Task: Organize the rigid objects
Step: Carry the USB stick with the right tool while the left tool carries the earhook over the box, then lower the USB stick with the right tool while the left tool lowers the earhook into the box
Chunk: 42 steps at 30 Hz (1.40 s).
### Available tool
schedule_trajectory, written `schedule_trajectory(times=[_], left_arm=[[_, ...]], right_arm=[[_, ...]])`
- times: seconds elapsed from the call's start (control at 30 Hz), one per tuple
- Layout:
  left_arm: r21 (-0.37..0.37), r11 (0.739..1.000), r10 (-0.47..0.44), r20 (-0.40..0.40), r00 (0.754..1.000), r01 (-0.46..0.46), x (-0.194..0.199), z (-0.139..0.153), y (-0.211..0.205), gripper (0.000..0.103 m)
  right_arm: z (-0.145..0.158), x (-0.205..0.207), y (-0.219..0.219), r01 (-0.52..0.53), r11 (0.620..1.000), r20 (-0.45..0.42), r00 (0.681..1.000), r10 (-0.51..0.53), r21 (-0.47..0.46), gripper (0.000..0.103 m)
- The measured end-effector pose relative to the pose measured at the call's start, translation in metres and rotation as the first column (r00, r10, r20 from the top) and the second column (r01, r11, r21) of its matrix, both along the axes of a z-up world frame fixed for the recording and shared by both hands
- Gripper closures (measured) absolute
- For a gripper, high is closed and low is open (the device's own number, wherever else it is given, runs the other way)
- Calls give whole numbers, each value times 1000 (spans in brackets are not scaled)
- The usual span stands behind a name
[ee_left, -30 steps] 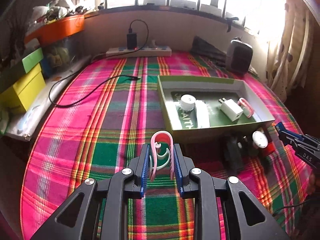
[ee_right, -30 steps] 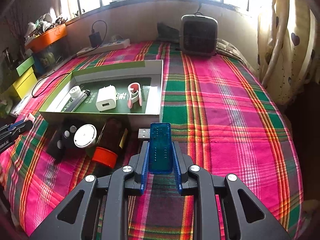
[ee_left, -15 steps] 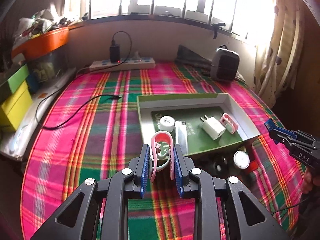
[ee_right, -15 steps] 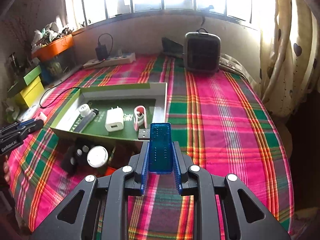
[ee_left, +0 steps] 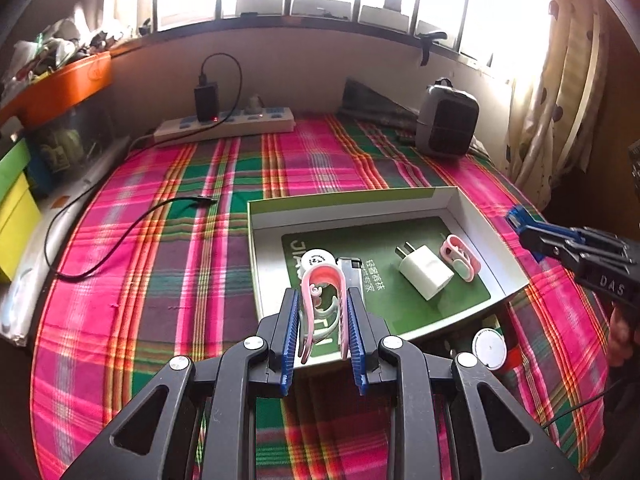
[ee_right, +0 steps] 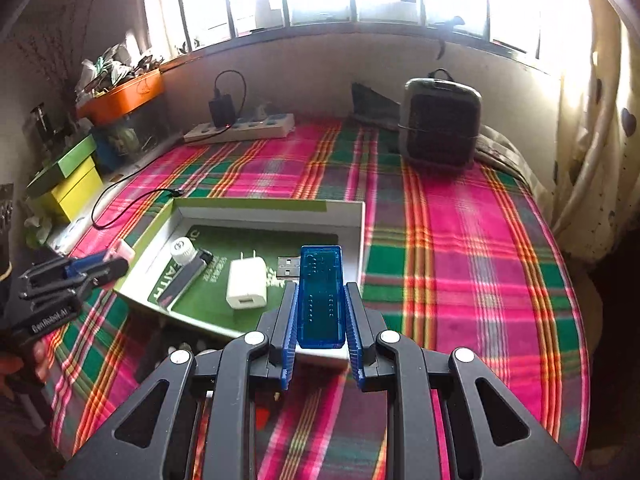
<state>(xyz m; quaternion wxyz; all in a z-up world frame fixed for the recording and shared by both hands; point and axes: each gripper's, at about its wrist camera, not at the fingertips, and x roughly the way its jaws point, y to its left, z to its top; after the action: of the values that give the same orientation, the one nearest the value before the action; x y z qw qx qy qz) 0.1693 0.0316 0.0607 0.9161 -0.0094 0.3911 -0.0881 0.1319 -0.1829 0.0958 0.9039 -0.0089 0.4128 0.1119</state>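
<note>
Two grippers hang over a bed covered in a pink, green and orange plaid cloth (ee_left: 168, 264), each angled downward toward one shallow cardboard tray (ee_left: 472, 216) with a green rim, white walls and a green printed floor. The left gripper (ee_left: 323, 320) has its ribbed blue pads clamped on one pink, U-shaped plastic clip (ee_left: 322, 280) with a pale green curl inside it, held upright above the tray's near left corner. The right gripper (ee_right: 321, 312) is pinched on one translucent blue USB stick (ee_right: 321, 300), a flat rectangular block with its metal plug pointing left, held above the tray's near edge. Inside the tray lie four things: one white round-capped piece (ee_left: 318, 258), one dark flat bar (ee_right: 182, 282) beside it, one glossy white cube charger (ee_left: 425, 274) with two metal prongs, and a second pink clip (ee_left: 460, 258) lying flat near the right wall. In front of the tray, on the cloth, sit a white round disc (ee_left: 488, 347) and some dark items too shadowed to tell apart. At the bed's far edge rest one white power strip (ee_left: 224, 126) with a black adapter plugged in, and one grey, rounded fan heater (ee_left: 446, 120). One black cable (ee_left: 120, 236) curls across the cloth.
</note>
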Motion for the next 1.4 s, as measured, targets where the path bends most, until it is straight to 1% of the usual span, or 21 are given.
schedule_trajectory(times=[0.17, 0.33, 0.67, 1.07, 1.4], left_arm=[[7, 1000, 1, -21, 1000, 0, 12, -8, -2, 81], [15, 1000, 9, -48, 999, -8, 21, -18, -1, 81], [27, 1000, 12, -75, 997, -10, 34, -29, -2, 81], [38, 999, -5, -80, 997, 8, 40, -32, -9, 81], [22, 1000, -7, -84, 996, 9, 41, -32, -8, 81]], right_arm=[[-5, 24, 4, -33, 999, -33, 999, 34, 15, 80], [-16, 47, 8, -39, 999, -69, 997, 41, 35, 80], [-36, 81, 13, -39, 999, -128, 991, 40, 10, 80], [-51, 96, 12, -32, 999, -162, 986, 30, -10, 80], [-56, 99, 17, -46, 999, -167, 985, 44, -12, 80]])
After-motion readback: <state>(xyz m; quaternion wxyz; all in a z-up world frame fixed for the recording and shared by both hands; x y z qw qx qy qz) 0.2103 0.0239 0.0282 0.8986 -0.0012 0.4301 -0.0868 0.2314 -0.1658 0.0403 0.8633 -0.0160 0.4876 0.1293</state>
